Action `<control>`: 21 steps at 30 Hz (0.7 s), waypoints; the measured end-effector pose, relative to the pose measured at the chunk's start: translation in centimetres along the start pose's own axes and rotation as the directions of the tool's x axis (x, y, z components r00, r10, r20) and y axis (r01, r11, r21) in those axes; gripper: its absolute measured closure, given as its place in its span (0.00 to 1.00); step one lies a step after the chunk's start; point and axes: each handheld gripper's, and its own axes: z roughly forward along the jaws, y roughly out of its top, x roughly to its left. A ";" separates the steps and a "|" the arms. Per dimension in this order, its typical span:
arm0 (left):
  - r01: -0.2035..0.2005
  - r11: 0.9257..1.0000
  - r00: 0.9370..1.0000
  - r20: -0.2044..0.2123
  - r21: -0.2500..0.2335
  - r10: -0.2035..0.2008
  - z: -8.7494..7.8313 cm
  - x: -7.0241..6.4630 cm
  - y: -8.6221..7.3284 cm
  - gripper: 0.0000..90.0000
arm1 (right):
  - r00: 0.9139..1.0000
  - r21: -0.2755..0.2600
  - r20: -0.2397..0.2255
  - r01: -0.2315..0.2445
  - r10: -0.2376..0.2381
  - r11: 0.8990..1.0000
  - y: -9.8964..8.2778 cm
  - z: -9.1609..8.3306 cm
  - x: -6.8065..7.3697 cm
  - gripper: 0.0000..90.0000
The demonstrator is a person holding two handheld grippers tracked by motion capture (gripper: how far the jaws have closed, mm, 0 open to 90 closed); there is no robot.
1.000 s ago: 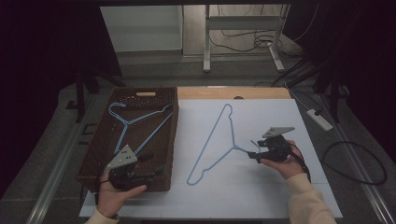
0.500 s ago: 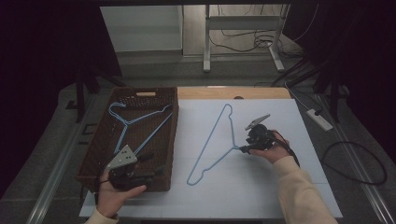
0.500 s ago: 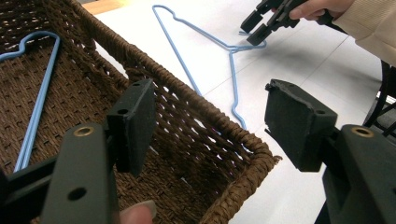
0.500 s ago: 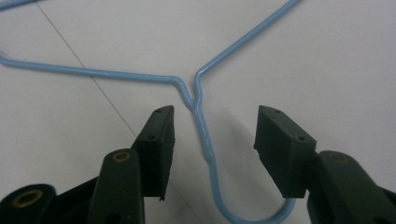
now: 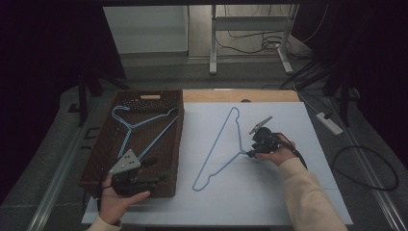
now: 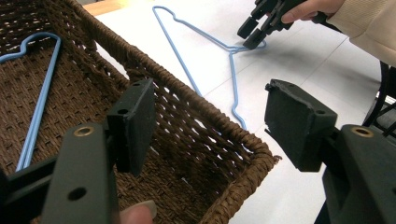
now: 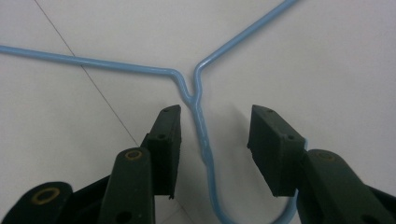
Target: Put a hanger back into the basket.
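A blue wire hanger lies flat on the white tabletop just beside the wicker basket, where another hanger already rests. The right gripper has its fingers closing astride the twisted neck below the hook, not yet pinching it. The left gripper hangs released over the basket's near corner. The lift and the move into the basket look still to come.
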 end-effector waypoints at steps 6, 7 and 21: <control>0.002 1.000 1.000 0.002 -0.002 -0.002 0.0 0.0 0.0 0.38 | 1.000 0.026 -0.018 0.016 -0.015 1.000 0.1 0.5 0.0 0.67; 0.002 1.000 1.000 0.002 -0.002 -0.002 0.0 0.0 0.0 0.38 | 1.000 0.026 -0.018 0.016 -0.015 1.000 0.1 0.5 0.0 0.67; -0.001 1.000 1.000 0.004 -0.001 0.001 0.0 -0.1 0.0 0.38 | 0.986 0.233 -0.048 0.164 -0.157 0.958 2.7 1.3 0.5 0.89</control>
